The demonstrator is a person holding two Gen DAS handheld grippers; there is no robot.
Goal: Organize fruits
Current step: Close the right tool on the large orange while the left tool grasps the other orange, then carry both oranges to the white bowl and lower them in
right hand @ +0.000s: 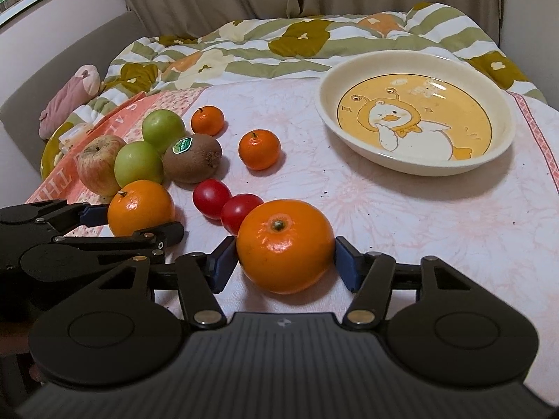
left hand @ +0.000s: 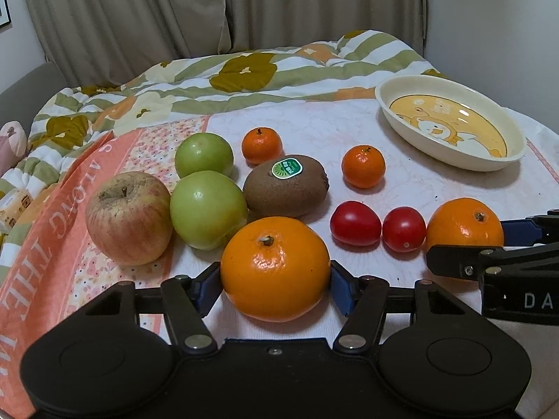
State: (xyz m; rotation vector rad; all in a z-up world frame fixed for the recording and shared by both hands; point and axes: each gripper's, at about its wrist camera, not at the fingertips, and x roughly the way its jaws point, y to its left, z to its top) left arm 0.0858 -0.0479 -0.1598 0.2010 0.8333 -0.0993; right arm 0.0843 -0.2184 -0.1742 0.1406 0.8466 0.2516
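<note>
Fruit lies on a cloth-covered table. My left gripper [left hand: 276, 279] is shut on a large orange [left hand: 275, 268] that rests on the cloth. My right gripper [right hand: 284, 258] is shut on another large orange [right hand: 284, 244], also on the cloth; it shows in the left wrist view [left hand: 464, 225]. Between the oranges lie two red tomatoes [left hand: 355, 222] [left hand: 403, 228]. Behind are a kiwi [left hand: 285, 185], two green apples [left hand: 208, 208] [left hand: 203, 154], a red apple [left hand: 128, 217] and two small mandarins [left hand: 261, 145] [left hand: 363, 166]. An empty cream plate [right hand: 415, 111] with a duck picture stands at the back right.
A flowered quilt [left hand: 244, 73] is bunched along the table's far side. A pink soft toy [right hand: 71, 96] and a small packet [left hand: 14, 206] lie at the left. Curtains hang behind. The right gripper's arm [left hand: 506, 265] reaches in from the right.
</note>
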